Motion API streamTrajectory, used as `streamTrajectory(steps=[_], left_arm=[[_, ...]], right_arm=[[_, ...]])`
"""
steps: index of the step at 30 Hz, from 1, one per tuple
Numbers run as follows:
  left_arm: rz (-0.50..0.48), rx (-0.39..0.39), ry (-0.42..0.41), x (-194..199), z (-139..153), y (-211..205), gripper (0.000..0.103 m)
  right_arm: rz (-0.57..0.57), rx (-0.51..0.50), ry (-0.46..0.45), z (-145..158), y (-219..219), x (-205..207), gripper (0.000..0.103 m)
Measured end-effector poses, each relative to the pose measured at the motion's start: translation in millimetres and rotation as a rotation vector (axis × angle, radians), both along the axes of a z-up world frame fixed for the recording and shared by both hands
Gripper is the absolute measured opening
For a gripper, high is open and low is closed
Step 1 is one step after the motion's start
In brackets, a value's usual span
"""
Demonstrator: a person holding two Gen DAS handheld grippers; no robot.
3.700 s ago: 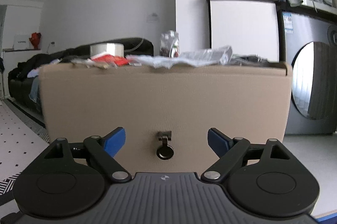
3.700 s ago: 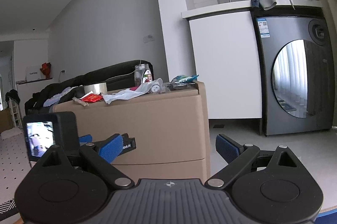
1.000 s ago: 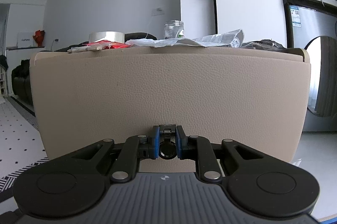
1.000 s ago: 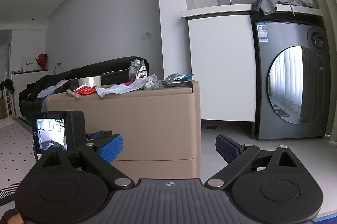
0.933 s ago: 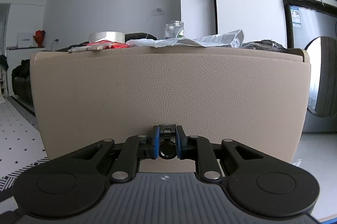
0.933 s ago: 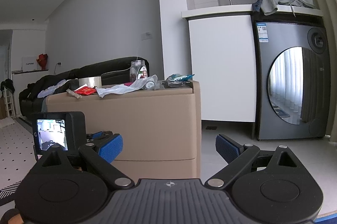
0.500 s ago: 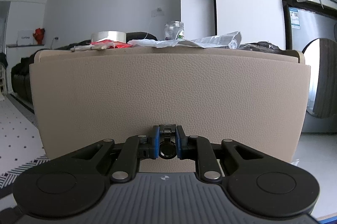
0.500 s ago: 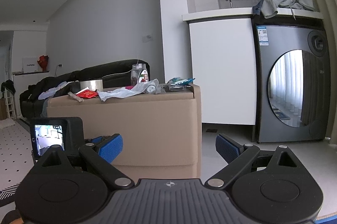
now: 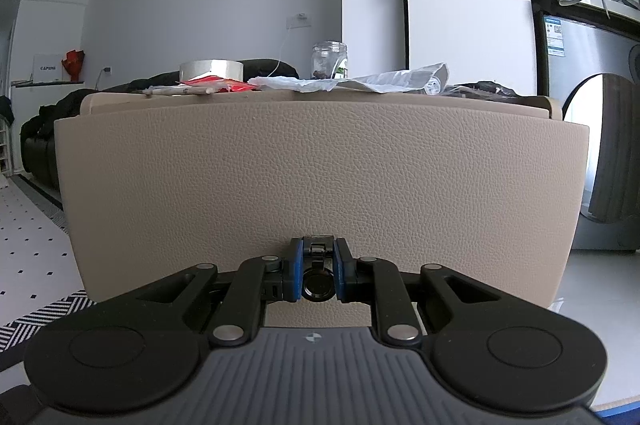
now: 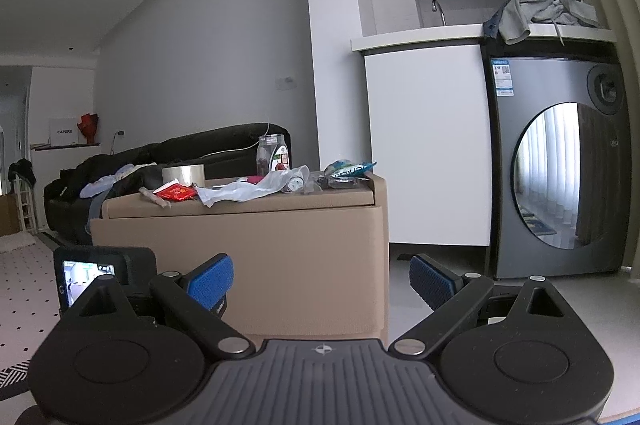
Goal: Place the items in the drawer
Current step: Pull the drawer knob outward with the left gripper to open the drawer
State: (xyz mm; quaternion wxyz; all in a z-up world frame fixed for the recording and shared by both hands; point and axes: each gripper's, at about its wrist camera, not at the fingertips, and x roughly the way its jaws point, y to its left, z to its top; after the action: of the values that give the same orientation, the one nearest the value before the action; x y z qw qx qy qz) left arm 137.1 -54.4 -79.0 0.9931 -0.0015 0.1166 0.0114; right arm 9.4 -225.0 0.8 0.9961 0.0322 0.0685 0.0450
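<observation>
The drawer front [image 9: 320, 177] looks like matt, pebble-grained beige leather, its ring pull [image 9: 317, 285] glossy black metal, and the washing machine [image 10: 556, 165] smooth brushed grey metal.

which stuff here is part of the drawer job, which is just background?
Job:
- drawer front, drawer pull
- left hand-held gripper, shut on the pull
- right hand-held gripper, open, empty
- cabinet-top items: tape roll, glass jar, red packet, plastic bag

Background:
- washing machine
- sofa
- clothes pile
</observation>
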Motion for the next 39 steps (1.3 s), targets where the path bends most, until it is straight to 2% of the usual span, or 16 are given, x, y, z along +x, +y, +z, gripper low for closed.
streamTrajectory(steps=[39], left_arm=[[-0.029,-0.012,0.044,-62.4,8.5,4.1,0.017]], right_arm=[[0.004,0.003,-0.019,4.9,3.8,-6.0,0.097]])
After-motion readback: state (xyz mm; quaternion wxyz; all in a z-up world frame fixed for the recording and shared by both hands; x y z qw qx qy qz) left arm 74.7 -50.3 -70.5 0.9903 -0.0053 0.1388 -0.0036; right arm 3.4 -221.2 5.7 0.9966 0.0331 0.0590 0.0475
